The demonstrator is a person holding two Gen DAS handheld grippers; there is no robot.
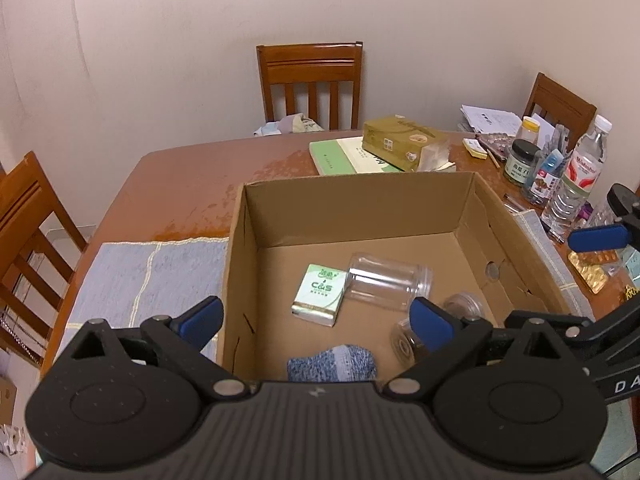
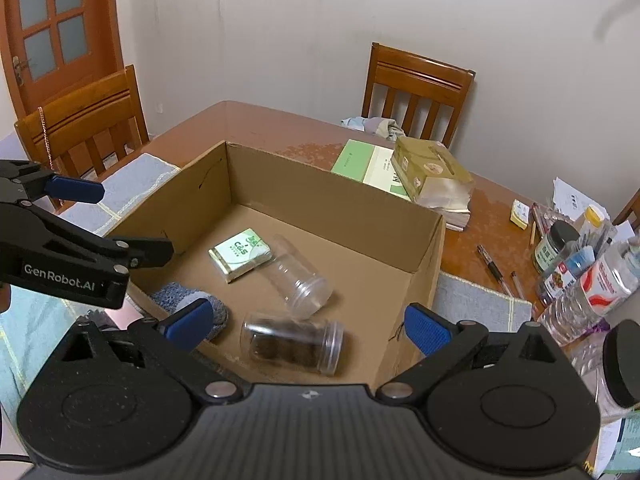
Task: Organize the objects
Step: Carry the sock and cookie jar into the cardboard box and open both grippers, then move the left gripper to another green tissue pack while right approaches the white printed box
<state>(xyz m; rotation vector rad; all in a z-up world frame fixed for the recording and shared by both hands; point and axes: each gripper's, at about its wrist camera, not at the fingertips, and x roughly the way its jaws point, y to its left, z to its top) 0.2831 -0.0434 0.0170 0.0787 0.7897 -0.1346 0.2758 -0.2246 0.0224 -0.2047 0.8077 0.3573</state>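
L gripper (image 1: 316,320) wide open, nothing btw the blue pads, hanging over the near-left part of the box (image 1: 360,200); its left pad sits outside the box wall, right pad inside. R gripper (image 2: 310,326) also wide open, empty, over the near edge of the box. L gripper shows in the right wrist view at far left (image 2: 132,224), also spread.

In the box, on the floor: sock (image 1: 332,364) at the near wall, tissue pack (image 1: 320,294) mid-floor, clear jar (image 1: 388,282) on its side touching the pack's right edge, filled jar (image 2: 292,342) on its side near the R gripper, dark contents inside. All four apart from the pads.

Box stands on a grey mat (image 1: 148,276) on a brown table (image 1: 192,176). Behind the box: green book (image 1: 344,156) w/ a tan tissue box (image 1: 404,142) on top. To the right: bottles and jars (image 1: 576,172), pens (image 2: 496,270), papers, blister packs (image 1: 592,272). Chairs (image 1: 312,84) around the table; door (image 2: 56,28) at far left in the right wrist view.
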